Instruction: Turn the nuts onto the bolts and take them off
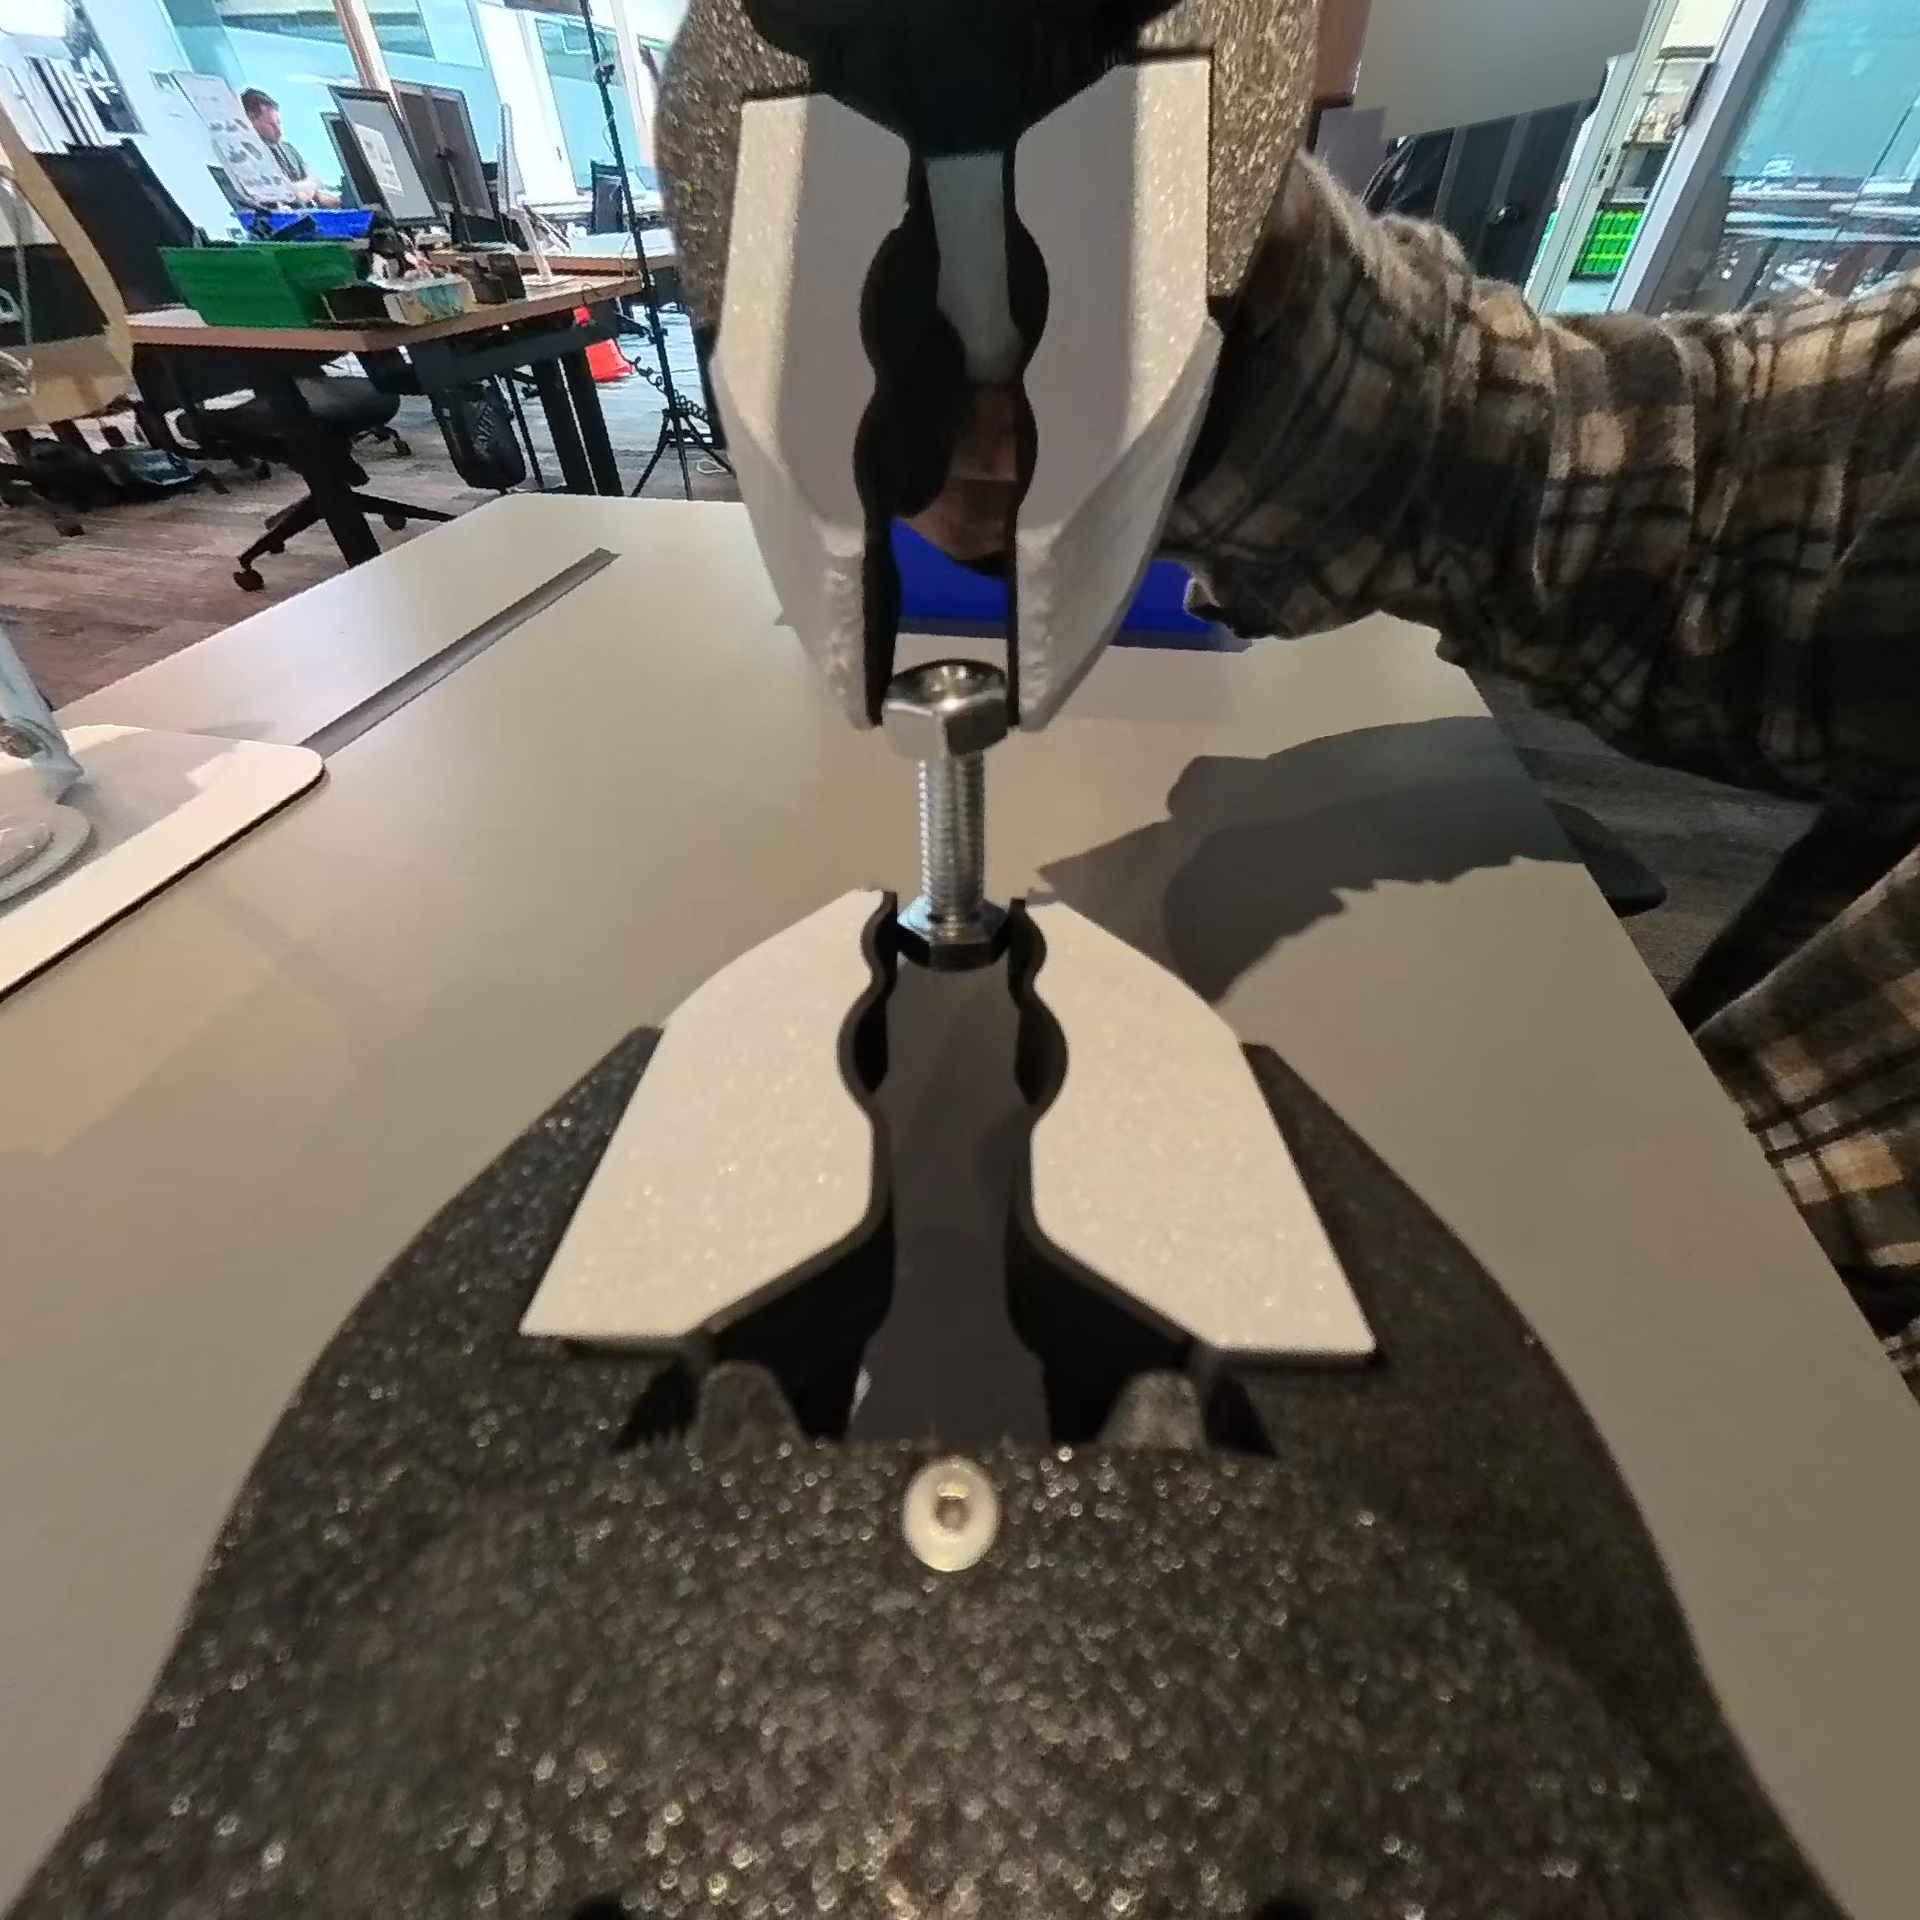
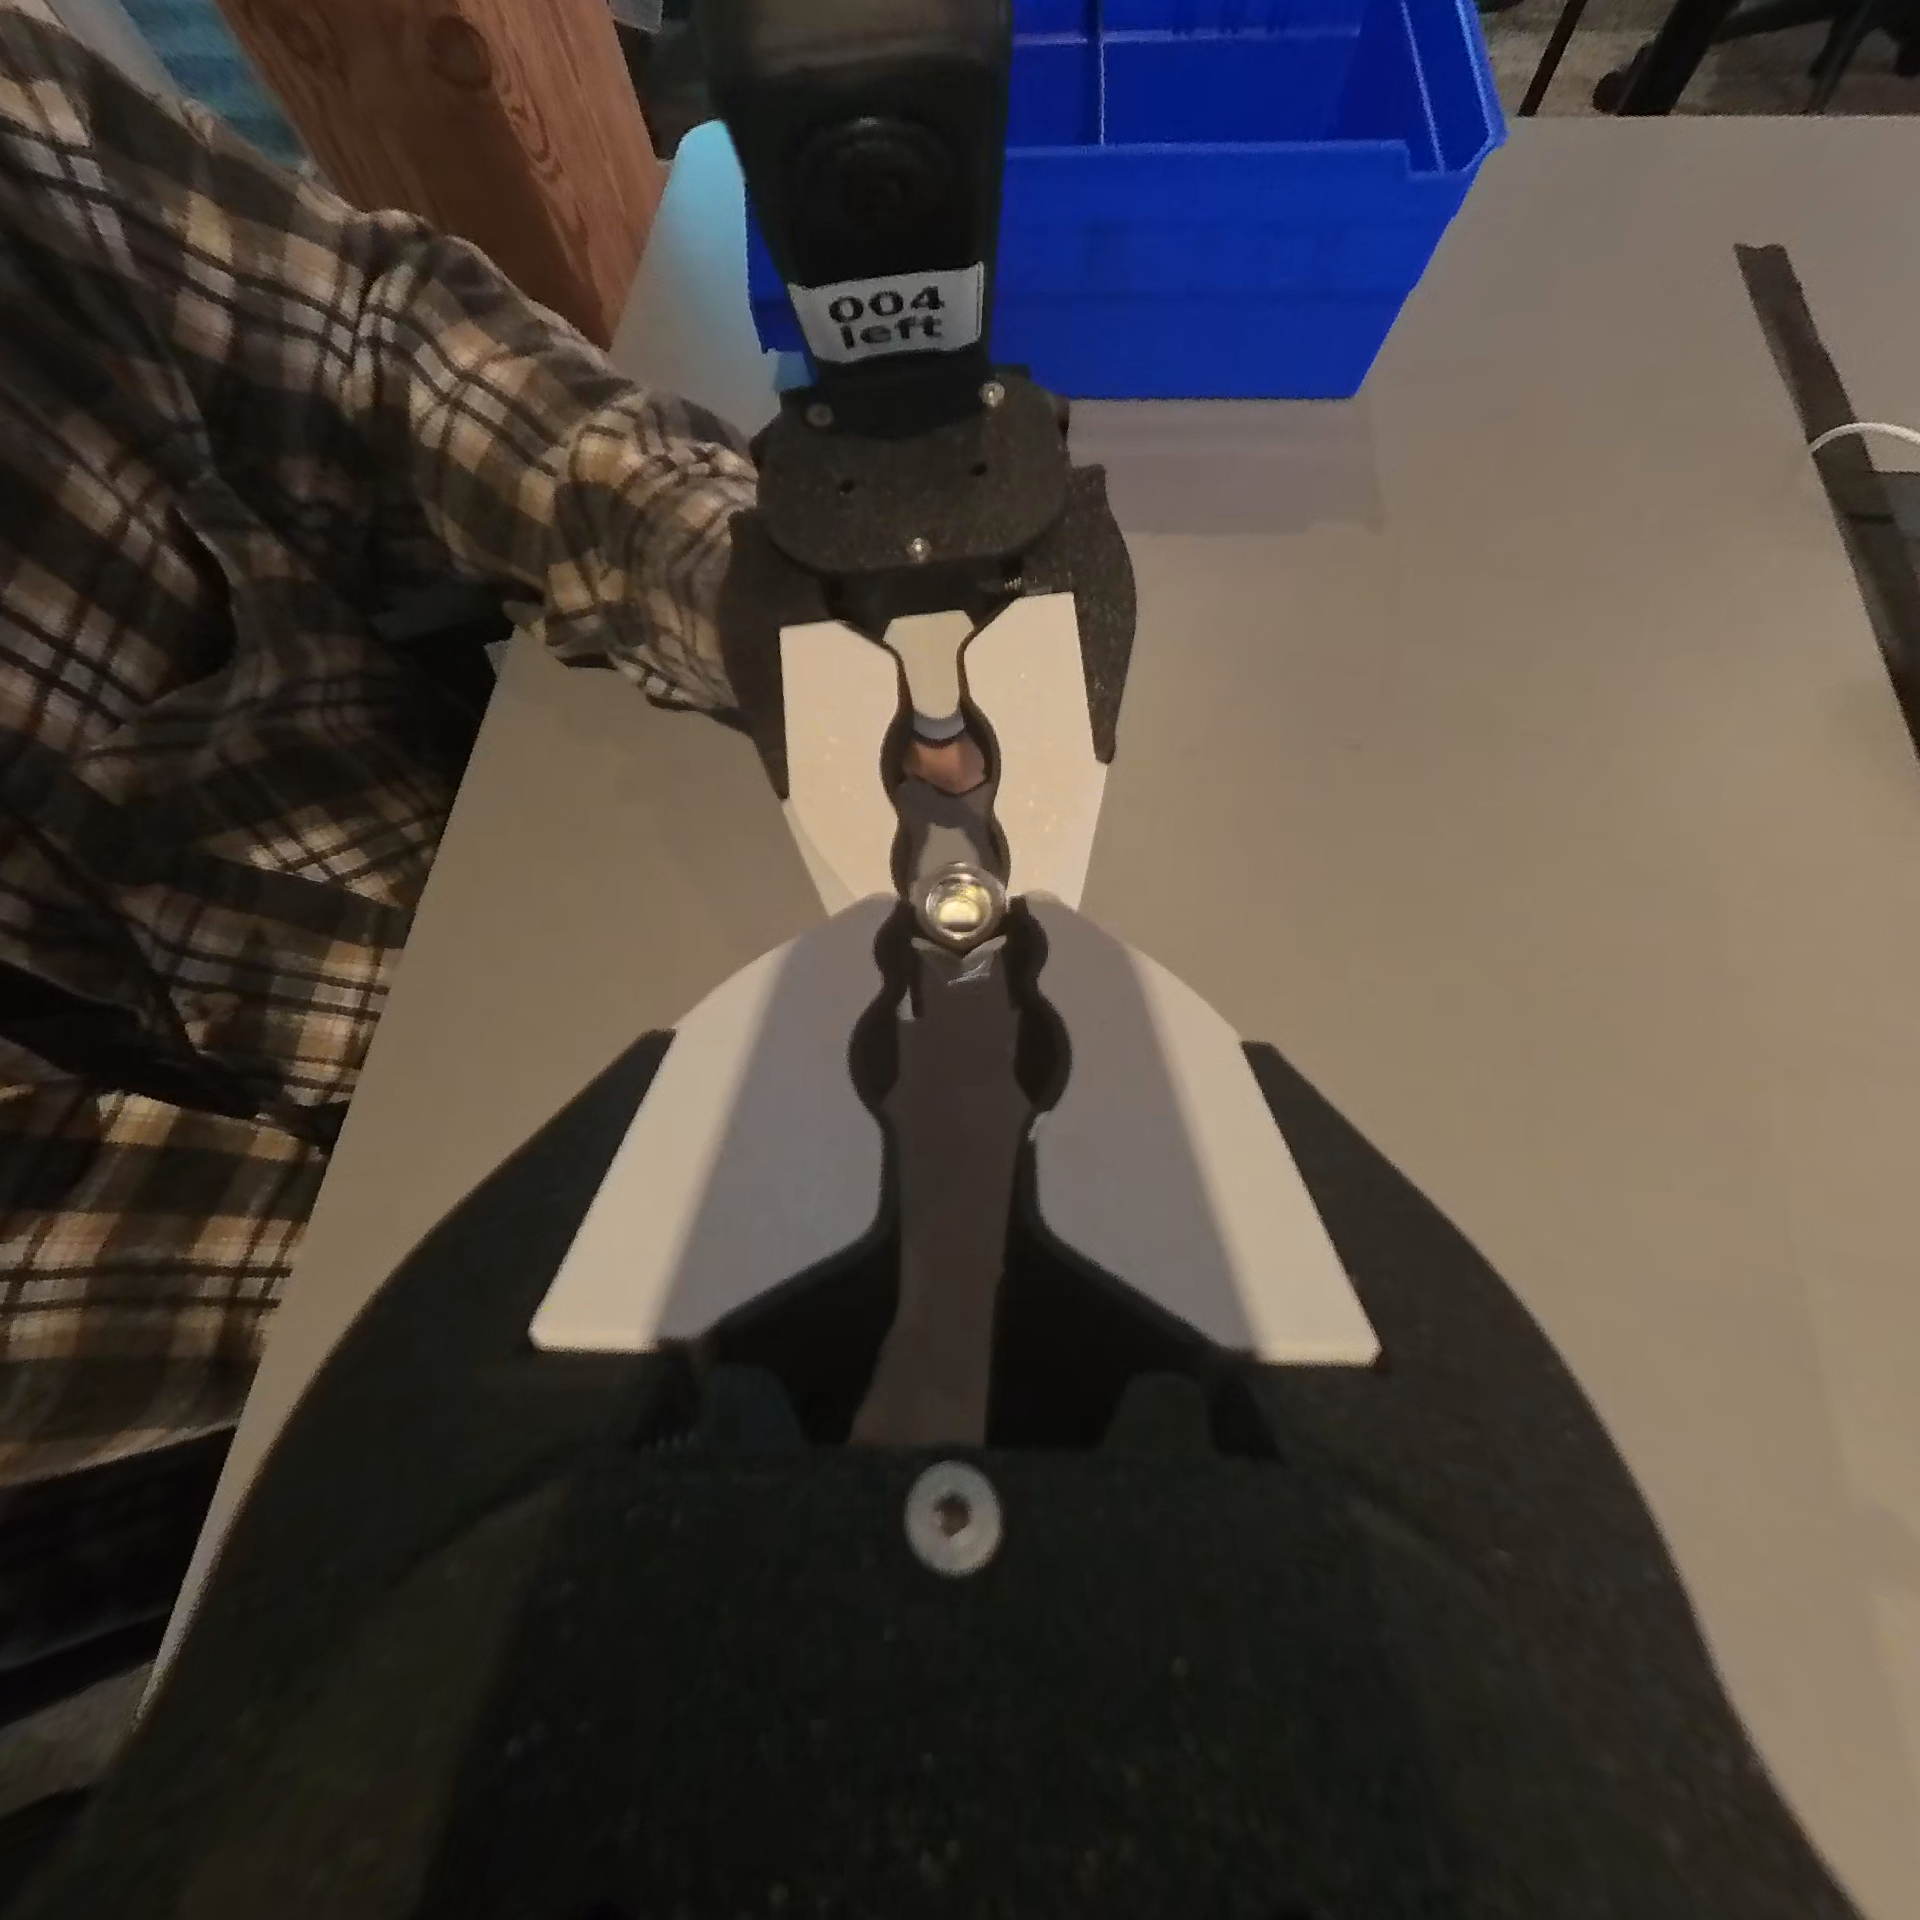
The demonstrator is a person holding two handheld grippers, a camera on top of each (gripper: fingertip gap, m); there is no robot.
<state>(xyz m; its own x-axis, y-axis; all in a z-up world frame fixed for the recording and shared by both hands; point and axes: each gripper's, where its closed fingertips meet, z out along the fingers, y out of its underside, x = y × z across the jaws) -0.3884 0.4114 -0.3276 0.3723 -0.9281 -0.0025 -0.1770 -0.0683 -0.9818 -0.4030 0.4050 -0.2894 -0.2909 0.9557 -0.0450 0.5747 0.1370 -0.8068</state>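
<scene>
Clutter is kept well apart from the work: one blue bin (image 2: 1226, 208) at the bench (image 1: 416, 987) edge, one white board (image 1: 156, 821) to the side, one plaid sleeve (image 1: 1558, 468) behind. One bolt (image 1: 948, 831) is held in the air between two tools. Its hex head is clamped by the right tool (image 1: 943, 717); one nut (image 1: 951, 925), threaded on the far end, is pinched by the left tool (image 1: 951, 920).
</scene>
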